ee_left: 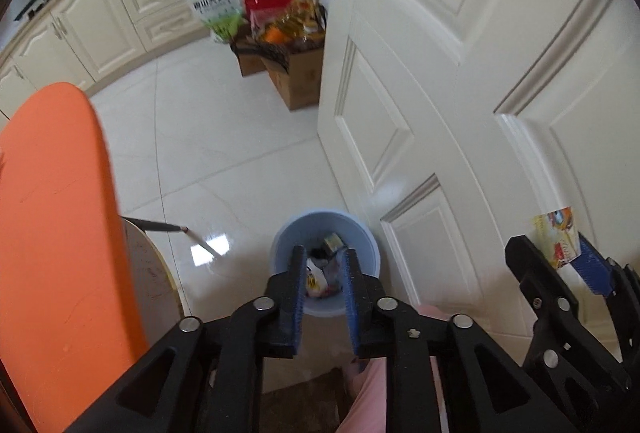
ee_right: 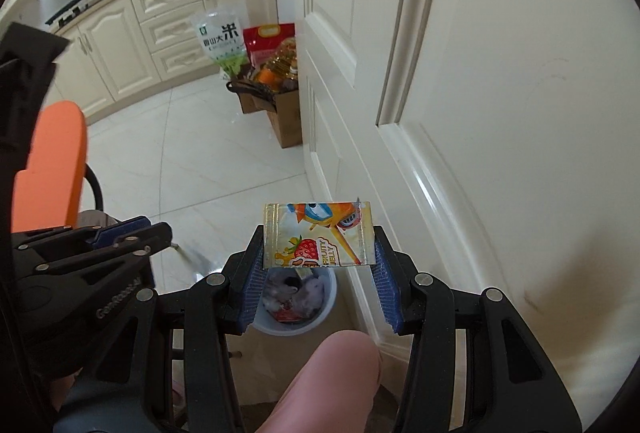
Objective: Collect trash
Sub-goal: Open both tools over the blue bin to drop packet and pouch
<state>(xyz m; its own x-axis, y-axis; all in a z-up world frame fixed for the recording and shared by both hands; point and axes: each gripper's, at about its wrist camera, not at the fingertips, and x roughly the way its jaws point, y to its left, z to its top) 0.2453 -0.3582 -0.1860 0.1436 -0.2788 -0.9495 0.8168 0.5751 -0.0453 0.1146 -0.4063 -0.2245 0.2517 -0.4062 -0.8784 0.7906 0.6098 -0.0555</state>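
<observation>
A pale blue trash bin [ee_left: 360, 233] stands on the floor by the white door, with several wrappers inside; it also shows in the right wrist view [ee_right: 324, 309]. My left gripper [ee_left: 323, 265] is open and empty, held above the bin. My right gripper [ee_right: 319, 245] is shut on a yellow fruity-jelly wrapper [ee_right: 320, 235], held flat between the pads above the bin. The right gripper [ee_left: 560, 253] with the wrapper [ee_left: 558, 239] shows at the right in the left wrist view. The left gripper [ee_right: 120, 233] shows at the left in the right wrist view.
A white panelled door [ee_left: 460, 93] stands close on the right. An orange chair back [ee_left: 52, 213] is at the left. Cardboard boxes with groceries [ee_left: 288, 61] and rice bags [ee_left: 216, 1] sit by the cream cabinets [ee_left: 100, 17]. A pink-clad knee [ee_right: 328, 385] is below.
</observation>
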